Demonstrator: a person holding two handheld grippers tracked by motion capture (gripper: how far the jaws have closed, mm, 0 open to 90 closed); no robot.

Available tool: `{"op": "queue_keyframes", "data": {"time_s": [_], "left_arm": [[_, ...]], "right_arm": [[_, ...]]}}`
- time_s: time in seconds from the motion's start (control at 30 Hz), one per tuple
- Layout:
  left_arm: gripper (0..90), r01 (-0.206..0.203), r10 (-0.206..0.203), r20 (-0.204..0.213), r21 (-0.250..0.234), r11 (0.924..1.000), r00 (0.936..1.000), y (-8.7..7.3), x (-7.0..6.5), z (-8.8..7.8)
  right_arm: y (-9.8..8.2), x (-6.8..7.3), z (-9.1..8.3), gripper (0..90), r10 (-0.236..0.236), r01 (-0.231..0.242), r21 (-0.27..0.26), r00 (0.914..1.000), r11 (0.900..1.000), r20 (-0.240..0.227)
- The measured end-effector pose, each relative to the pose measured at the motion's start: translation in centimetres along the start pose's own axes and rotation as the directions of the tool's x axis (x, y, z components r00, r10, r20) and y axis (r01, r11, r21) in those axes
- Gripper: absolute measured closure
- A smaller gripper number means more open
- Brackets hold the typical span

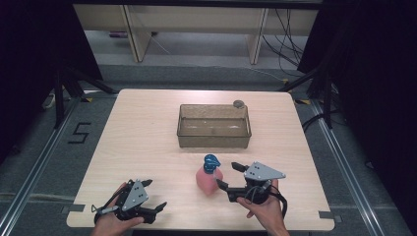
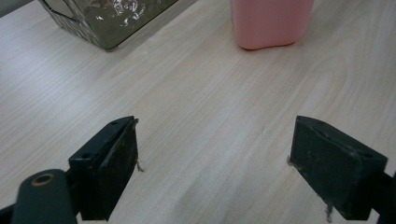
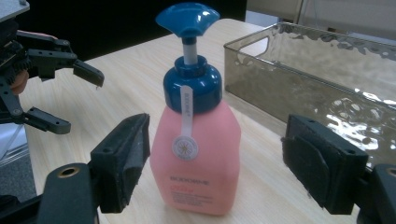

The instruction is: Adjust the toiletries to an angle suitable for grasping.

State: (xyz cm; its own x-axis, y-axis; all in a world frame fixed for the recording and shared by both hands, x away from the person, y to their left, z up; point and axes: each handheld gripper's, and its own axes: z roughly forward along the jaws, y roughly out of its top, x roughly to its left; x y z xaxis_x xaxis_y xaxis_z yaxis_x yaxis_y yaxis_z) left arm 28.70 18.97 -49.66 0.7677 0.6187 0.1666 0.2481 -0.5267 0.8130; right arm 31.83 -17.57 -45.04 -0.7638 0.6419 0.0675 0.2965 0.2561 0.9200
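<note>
A pink pump bottle (image 1: 209, 179) with a blue pump head stands upright on the wooden table (image 1: 147, 137), in front of a clear smoky bin (image 1: 214, 140). My right gripper (image 1: 226, 175) comes at the bottle from the right, lying level. In the right gripper view the bottle (image 3: 196, 154) stands between the jaws of my right gripper (image 3: 215, 158). The left pad is very near its side and a clear gap remains at the right pad. My left gripper (image 1: 155, 193) rests open near the table's front left. Bare wood lies between its jaws (image 2: 212, 158), and the bottle's base (image 2: 271, 23) is farther off.
The bin (image 3: 327, 93) looks empty and sits mid-table just behind the bottle. A small round grey object (image 1: 238, 103) lies at its back right corner. Dark tripod legs and cables stand on the floor on both sides of the table.
</note>
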Motion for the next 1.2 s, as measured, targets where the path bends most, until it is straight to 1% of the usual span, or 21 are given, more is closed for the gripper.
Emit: {"op": "queue_keyframes", "data": {"time_s": [0.03,0.13,0.17,0.3,0.33,0.37,0.4,0.43,0.47,0.5,0.57,0.67,0.8,0.87,0.9,1.0,1.07,1.1,1.13,1.17,1.2], "left_arm": [[14.8,-0.015,0.015,0.0,0.015,0.9998,0.9999,0.0,0.2,-0.1],[14.8,-0.004,0.004,-0.004,0.009,0.9999,1.0,0.0,0.0,0.0],[14.8,-0.008,0.008,-0.005,0.01,0.9999,1.0,0.0,0.1,0.0],[14.8,-0.015,0.015,-0.005,0.017,0.9997,0.9999,0.0,0.2,-0.1],[14.8,-0.016,0.017,-0.009,0.012,0.9998,0.9998,0.0,0.2,-0.1],[14.8,-0.011,0.011,-0.005,0.009,0.9999,0.9999,0.0,0.1,0.0],[14.8,-0.014,0.014,-0.003,0.014,0.9998,0.9999,0.0,0.1,0.0],[14.8,0.004,-0.004,-0.004,0.0,1.0,1.0,0.0,-0.1,0.1],[14.8,0.004,-0.004,-0.004,0.0,1.0,1.0,0.0,-0.1,0.1],[14.8,-0.018,0.018,-0.006,0.019,0.9997,0.9998,0.0,0.1,0.0],[14.8,-0.018,0.018,-0.008,0.019,0.9997,0.9998,0.0,0.1,0.0],[14.8,-0.009,0.009,-0.004,0.012,0.9999,0.9999,0.0,0.1,0.0],[14.8,-0.004,0.004,-0.005,0.009,1.0,1.0,0.0,0.0,0.0],[14.8,-0.001,0.001,-0.005,0.006,1.0,1.0,-0.1,0.0,0.0],[14.8,0.014,-0.014,-0.005,-0.01,0.9998,0.9999,-0.1,0.0,0.2],[14.8,-0.002,0.002,-0.006,0.007,1.0,1.0,-0.1,0.1,0.0],[14.8,-0.019,0.019,-0.004,0.02,0.9996,0.9998,0.0,0.2,0.0],[14.8,0.009,-0.009,-0.006,-0.001,1.0,0.9999,-0.1,0.0,0.1],[14.8,0.007,-0.007,-0.003,-0.001,1.0,1.0,-0.1,0.0,0.1],[14.8,0.013,-0.013,-0.005,-0.006,0.9999,0.9999,-0.1,0.0,0.1],[14.8,-0.002,0.002,-0.005,0.007,1.0,1.0,-0.1,0.0,0.0]], "right_arm": [[0.1,0.0,0.0,24.1,-0.013,0.013,0.002,0.9999,1.0,-0.005],[0.2,-0.1,0.4,24.0,-0.027,0.027,0.001,0.9996,1.0,-0.012],[0.2,0.0,0.4,24.0,-0.012,0.012,0.008,0.9999,1.0,-0.012],[0.5,0.0,0.8,24.6,-0.043,0.043,-0.002,0.999,0.999,-0.013],[0.6,0.2,0.8,24.8,-0.019,0.019,0.006,0.9997,1.0,-0.016],[0.6,0.1,1.0,24.8,-0.04,0.04,-0.009,0.999,0.999,-0.021],[0.6,0.2,1.2,24.8,-0.033,0.032,-0.018,0.9988,0.999,-0.036],[0.7,0.2,1.3,24.8,-0.041,0.041,-0.017,0.999,0.999,-0.019],[0.7,0.3,1.3,24.8,-0.035,0.035,-0.003,0.9989,0.999,-0.031],[0.8,0.3,1.5,24.7,-0.038,0.038,-0.008,0.9984,0.999,-0.042],[0.8,0.3,1.5,24.8,-0.036,0.036,-0.002,0.9988,0.999,-0.032],[1.0,0.4,1.9,25.0,-0.045,0.044,-0.009,0.9977,0.999,-0.051],[1.2,0.7,2.2,25.3,-0.037,0.038,0.013,0.9975,0.999,-0.06],[1.3,0.6,2.4,25.3,-0.057,0.057,0.0,0.997,0.998,-0.053],[1.3,0.6,2.4,25.4,-0.049,0.049,0.006,0.9973,0.999,-0.054],[1.3,0.6,2.8,26.0,-0.044,0.044,-0.007,0.9968,0.999,-0.066],[1.5,0.7,2.9,26.6,-0.039,0.04,0.01,0.9973,0.999,-0.062],[1.5,0.7,3.0,27.6,-0.041,0.042,0.008,0.9974,0.999,-0.06],[1.6,0.6,3.0,28.2,-0.067,0.067,-0.012,0.9968,0.998,-0.045],[1.6,0.7,3.1,28.3,-0.052,0.052,-0.003,0.9974,0.999,-0.051],[1.6,0.6,3.2,28.5,-0.062,0.062,-0.006,0.9969,0.998,-0.048]]}}
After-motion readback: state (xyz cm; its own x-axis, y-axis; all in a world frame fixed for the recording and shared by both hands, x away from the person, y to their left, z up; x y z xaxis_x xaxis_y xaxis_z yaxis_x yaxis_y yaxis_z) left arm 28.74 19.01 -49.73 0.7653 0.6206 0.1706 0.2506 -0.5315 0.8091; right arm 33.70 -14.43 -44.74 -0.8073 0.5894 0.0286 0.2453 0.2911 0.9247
